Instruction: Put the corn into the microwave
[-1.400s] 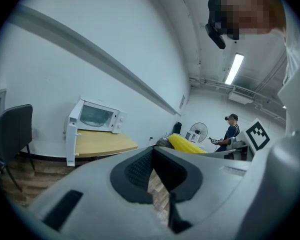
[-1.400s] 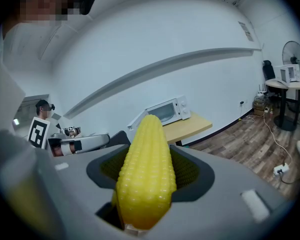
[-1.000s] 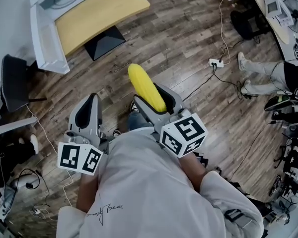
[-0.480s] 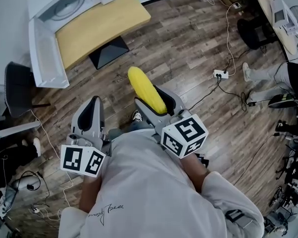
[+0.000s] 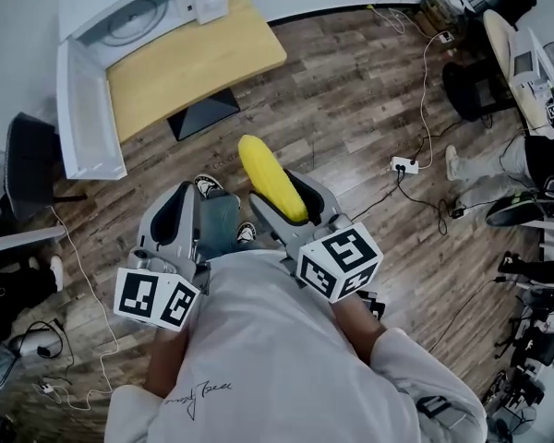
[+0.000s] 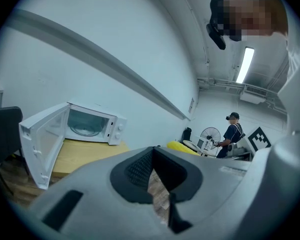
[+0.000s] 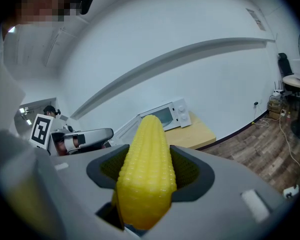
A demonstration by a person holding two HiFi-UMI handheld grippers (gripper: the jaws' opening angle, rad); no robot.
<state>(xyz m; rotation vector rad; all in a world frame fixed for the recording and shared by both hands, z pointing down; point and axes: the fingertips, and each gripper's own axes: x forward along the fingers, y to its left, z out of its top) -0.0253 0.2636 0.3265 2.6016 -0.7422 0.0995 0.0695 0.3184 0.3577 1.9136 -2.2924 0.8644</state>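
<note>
My right gripper (image 5: 282, 188) is shut on a yellow corn cob (image 5: 271, 176), which sticks out forward past the jaws; in the right gripper view the corn (image 7: 147, 169) fills the gap between the pads of this gripper (image 7: 150, 168). My left gripper (image 5: 171, 212) is beside it on the left, shut with nothing in it (image 6: 153, 149). Ahead and to the left a white microwave (image 5: 138, 12) stands on a wooden table (image 5: 198, 58), its door (image 5: 83, 109) swung wide open. The microwave (image 7: 165, 115) is still some way from the corn.
A black office chair (image 5: 28, 160) stands left of the table. A black table foot (image 5: 201, 113) rests on the wood floor. A power strip (image 5: 404, 165) with trailing cables lies on the right. A seated person's legs (image 5: 485, 160) and a cluttered desk (image 5: 526, 53) are at the far right.
Both grippers have moved forward over the floor toward the table, the corn still held. More of the microwave now shows, and the person's shoe has stepped forward between the grippers.
</note>
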